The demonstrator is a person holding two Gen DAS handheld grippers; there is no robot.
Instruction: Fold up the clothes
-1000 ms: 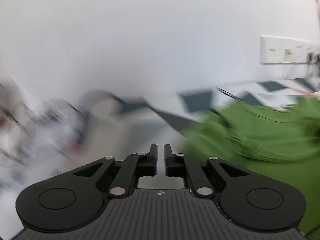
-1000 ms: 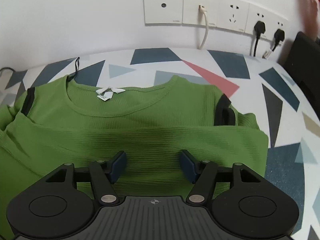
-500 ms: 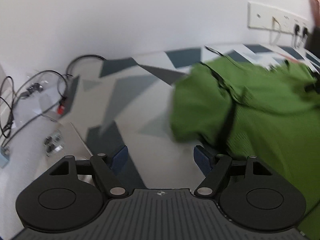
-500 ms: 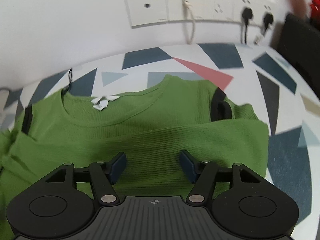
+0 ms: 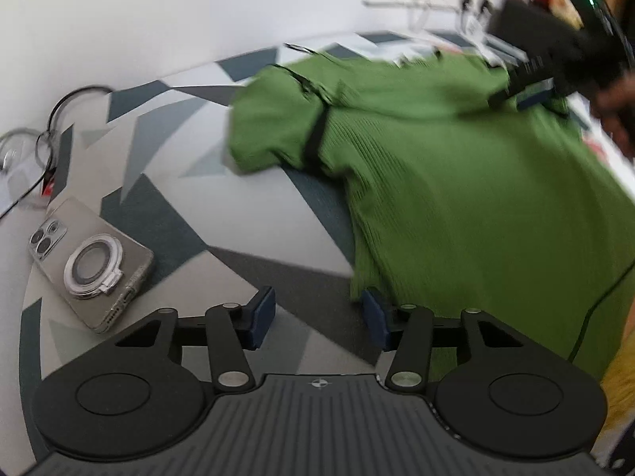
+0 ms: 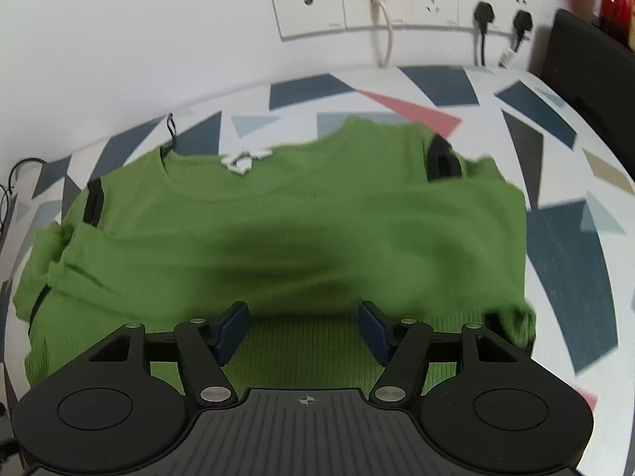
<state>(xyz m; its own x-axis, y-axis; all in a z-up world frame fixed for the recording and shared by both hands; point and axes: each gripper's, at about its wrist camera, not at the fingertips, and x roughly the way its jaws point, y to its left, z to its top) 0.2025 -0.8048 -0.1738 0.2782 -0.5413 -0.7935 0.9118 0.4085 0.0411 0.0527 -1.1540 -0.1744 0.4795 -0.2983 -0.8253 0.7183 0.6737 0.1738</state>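
- Left claw (image 5: 313, 319) closing, nothing between pads; green shirt (image 5: 456, 182) edge just right of it.
- Right claw (image 6: 303, 327) half open, empty, above shirt.

A phone (image 5: 89, 263) lies face down, ring holder up, on the worktop (image 5: 246, 214), which carries a pattern of grey, blue and red triangles. Coiled cables (image 5: 51, 119) lie beyond it near the wall. A row of wall sockets (image 6: 401, 0) holds a beige cable (image 6: 387, 31) and two black plugs (image 6: 485, 12).
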